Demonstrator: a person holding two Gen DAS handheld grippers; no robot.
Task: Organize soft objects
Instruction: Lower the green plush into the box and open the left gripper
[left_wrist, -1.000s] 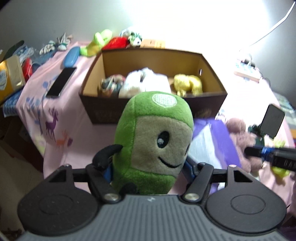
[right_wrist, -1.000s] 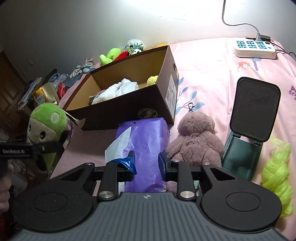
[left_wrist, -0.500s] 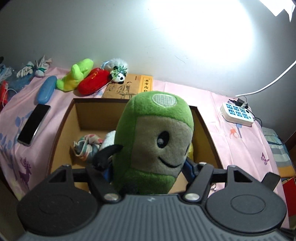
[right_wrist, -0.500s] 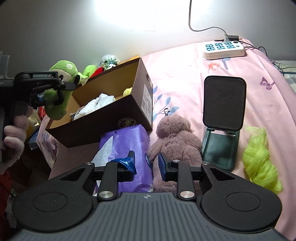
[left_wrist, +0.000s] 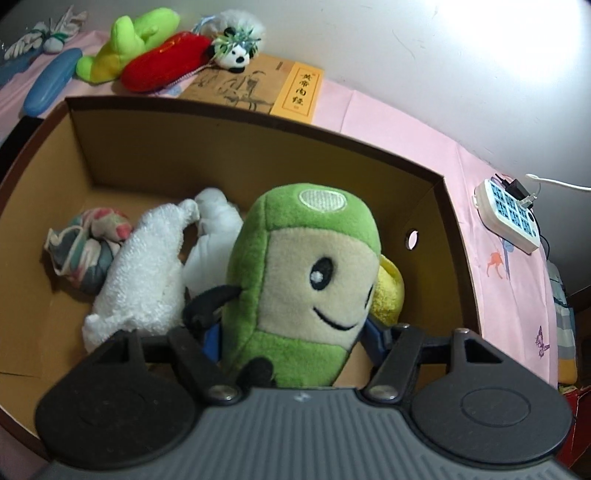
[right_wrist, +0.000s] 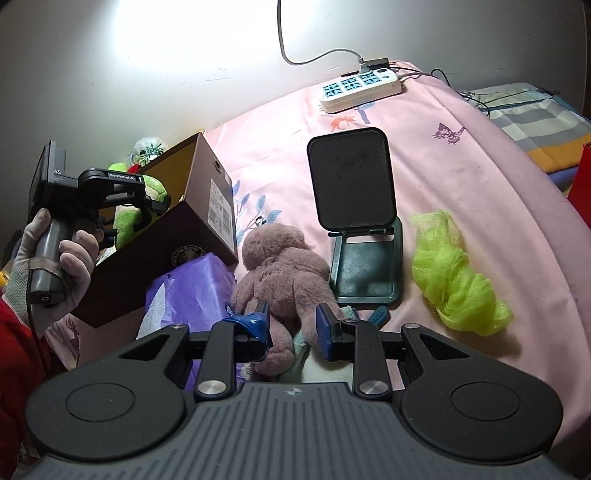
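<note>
Left wrist view: the left claw (left_wrist: 295, 332) grips a green plush toy (left_wrist: 303, 280) with a smiling beige face, its jaws closing in on the toy's sides. The toy hangs upright over the open cardboard box (left_wrist: 221, 147), which holds a white fluffy toy (left_wrist: 144, 273), a knotted patterned cloth (left_wrist: 88, 243) and a yellow plush (left_wrist: 388, 295). Right wrist view: the right claw (right_wrist: 291, 326) stands partly open, holding nothing, its blue pads either side of the legs of a mauve plush bear (right_wrist: 284, 266) lying on the pink bedsheet (right_wrist: 480, 166). Near the bear lie a purple packet (right_wrist: 192, 291), a dark phone stand (right_wrist: 354, 221) and a lime-green mesh bundle (right_wrist: 454, 273).
</note>
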